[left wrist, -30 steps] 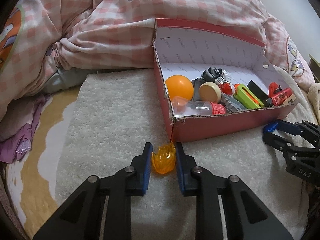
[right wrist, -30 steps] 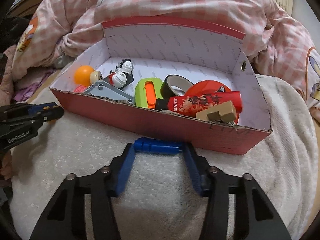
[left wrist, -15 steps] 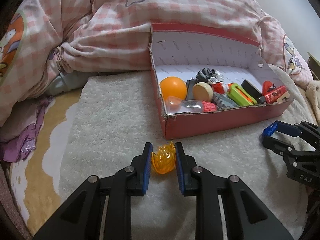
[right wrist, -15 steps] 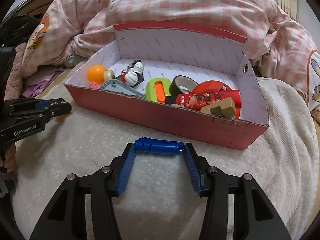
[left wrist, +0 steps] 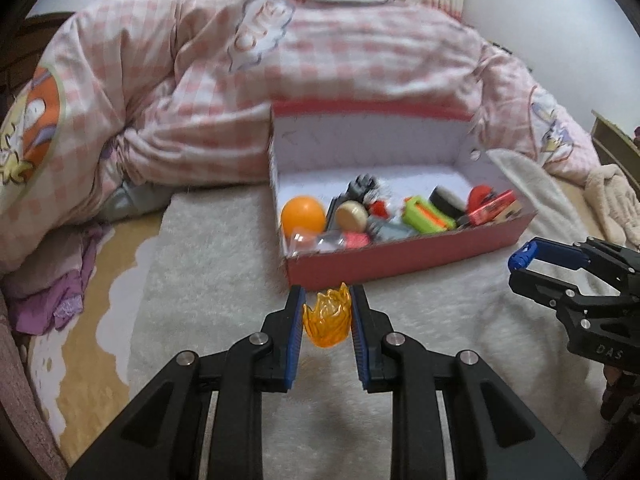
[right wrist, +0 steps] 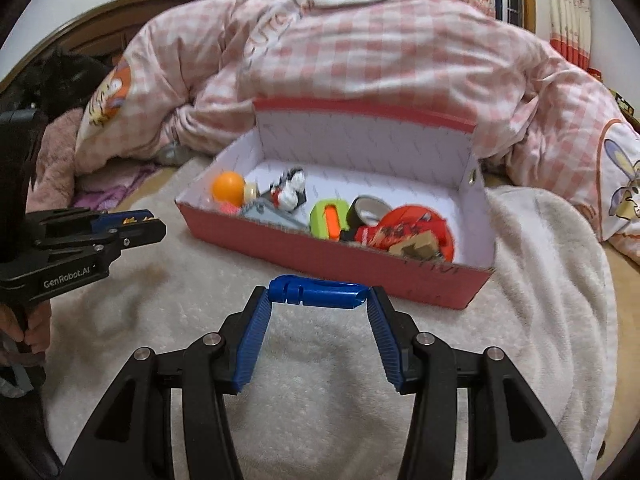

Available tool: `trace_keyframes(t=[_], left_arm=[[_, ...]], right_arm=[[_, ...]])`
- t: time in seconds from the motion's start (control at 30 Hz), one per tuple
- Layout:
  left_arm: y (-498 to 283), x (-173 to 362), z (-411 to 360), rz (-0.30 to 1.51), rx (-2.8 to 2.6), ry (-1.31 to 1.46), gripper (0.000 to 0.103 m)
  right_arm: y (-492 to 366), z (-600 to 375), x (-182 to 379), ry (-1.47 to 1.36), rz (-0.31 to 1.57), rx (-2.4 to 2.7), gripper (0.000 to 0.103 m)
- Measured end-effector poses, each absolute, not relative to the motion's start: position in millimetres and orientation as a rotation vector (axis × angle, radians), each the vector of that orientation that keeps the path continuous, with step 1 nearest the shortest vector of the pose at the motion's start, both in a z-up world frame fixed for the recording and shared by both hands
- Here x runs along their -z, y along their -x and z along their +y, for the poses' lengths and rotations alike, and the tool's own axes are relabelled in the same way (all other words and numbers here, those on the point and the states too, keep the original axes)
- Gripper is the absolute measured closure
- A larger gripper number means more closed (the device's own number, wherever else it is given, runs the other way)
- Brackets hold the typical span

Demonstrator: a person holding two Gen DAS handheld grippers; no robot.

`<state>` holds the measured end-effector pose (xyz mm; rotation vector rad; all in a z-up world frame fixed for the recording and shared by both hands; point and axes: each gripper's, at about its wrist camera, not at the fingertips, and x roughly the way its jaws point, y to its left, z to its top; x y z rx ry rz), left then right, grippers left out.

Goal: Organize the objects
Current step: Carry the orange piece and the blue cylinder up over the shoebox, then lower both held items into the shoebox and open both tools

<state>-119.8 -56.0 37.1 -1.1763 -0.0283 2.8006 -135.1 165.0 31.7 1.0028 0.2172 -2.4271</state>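
Note:
My left gripper [left wrist: 326, 304] is shut on a clear orange flame-shaped toy piece [left wrist: 327, 322], held above the white fleece blanket just in front of the red box's near left corner. My right gripper [right wrist: 316, 294] is shut on a blue plastic cylinder [right wrist: 316, 292], held crosswise at the fingertips, in front of the box's long red wall. The red cardboard box [left wrist: 404, 254] [right wrist: 332, 258] stands open and holds an orange ball [left wrist: 303, 216], a small bottle, a figurine, a green and orange toy [right wrist: 328, 220], a tape roll and a red tube. The right gripper [left wrist: 524, 266] also shows from the side in the left wrist view.
A heaped pink checked quilt [left wrist: 280, 80] lies behind the box. The box rests on a white fleece blanket [right wrist: 200, 288] over a yellow sheet. Purple cloth [left wrist: 68, 292] lies at the left. A person's hand [right wrist: 32, 328] holds the left gripper's handle.
Both grippers have risen and drawn back from the box with their objects still held. The box looks smaller, and more of the quilt and the curtains shows.

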Motion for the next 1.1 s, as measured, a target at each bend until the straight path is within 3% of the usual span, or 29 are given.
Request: trace_keyframes(t=[0.47,1.1], left_arm=[[141,-61,-43,-0.107,-2.841,1.017,0.082],[183,-30,-35,-0.099,-2.866,1.068,0.081]], right_arm=[[153,184,-57,-0.917,0.134,2.518,0.052],[189,199,-47,-0.921,0.101,2.58,0.052]])
